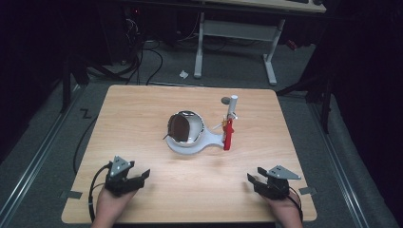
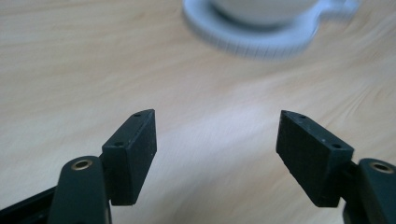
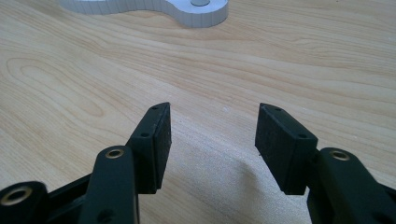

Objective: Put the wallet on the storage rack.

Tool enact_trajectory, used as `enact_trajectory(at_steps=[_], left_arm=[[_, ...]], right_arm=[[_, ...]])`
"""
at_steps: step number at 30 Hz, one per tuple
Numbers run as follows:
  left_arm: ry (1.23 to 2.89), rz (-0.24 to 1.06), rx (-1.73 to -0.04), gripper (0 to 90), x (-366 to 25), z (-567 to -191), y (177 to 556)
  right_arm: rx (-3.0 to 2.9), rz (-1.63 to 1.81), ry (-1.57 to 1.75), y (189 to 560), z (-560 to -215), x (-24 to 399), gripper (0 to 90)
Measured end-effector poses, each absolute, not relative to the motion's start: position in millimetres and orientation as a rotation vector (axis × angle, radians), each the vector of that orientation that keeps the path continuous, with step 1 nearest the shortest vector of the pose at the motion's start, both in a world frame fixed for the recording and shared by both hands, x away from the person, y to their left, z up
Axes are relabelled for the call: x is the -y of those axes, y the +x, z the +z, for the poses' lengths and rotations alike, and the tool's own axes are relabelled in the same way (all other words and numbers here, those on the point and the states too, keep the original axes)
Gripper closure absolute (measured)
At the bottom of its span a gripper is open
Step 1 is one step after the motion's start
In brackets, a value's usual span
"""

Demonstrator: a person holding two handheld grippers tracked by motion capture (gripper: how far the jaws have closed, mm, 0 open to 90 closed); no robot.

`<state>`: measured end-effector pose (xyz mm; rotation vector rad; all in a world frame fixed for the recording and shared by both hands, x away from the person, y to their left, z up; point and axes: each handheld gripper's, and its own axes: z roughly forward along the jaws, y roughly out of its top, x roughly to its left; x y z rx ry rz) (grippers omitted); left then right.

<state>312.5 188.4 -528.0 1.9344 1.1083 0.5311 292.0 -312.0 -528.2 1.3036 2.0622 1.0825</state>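
A pale wooden desk [image 1: 142, 109] with a wavy grain and rounded corners carries one assembly near its middle: a flat white base [image 1: 190, 146], round at one end and narrowing to a small lobe on the right, its edge marked with fine vertical ribs in the gripper views. On the round part stands a shiny bowl-like shell [image 1: 185, 127], tipped on its side so that its dark brownish hollow faces left and toward the person; its outer skin is glossy and reflective. From the small lobe rises a slim post [image 1: 231, 114], pale grey and cylindrical at the top, leaning slightly, with a red clip-like piece [image 1: 228, 134] fixed along its lower length; the long axis of post and red piece runs nearly upright. The base's own long axis lies roughly left to right across the desk. The left tongs [image 1: 142, 176], matte black with blocky rubbery pads and brass-coloured rivets, rest low at the near left of the desk, pointing right and slightly away, well apart from the base; their jaws stand wide apart with only bare wood between them, holding nothing. The right tongs [image 1: 251, 179], of the same black make, sit at the near right, pointing left toward the middle, jaws likewise spread and empty. Each is held by a hand at the desk's near edge, a cable trailing behind.
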Motion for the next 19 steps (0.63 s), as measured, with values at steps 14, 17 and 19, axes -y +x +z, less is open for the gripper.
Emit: enact_trajectory(at_steps=[14,17,19], left_arm=[[1.949,0.524,-1.172,29.6,-202,-529,305],[1.927,0.463,-1.187,29.8,-205,-529,307],[1.915,0.445,-1.18,29.7,-207,-527,308]], right_arm=[[-2.043,1.068,1.344,296,-530,316,45.8],[-2.035,1.058,1.35,296,-530,316,45.6],[-2.035,1.049,1.337,296,-530,316,45.4]])
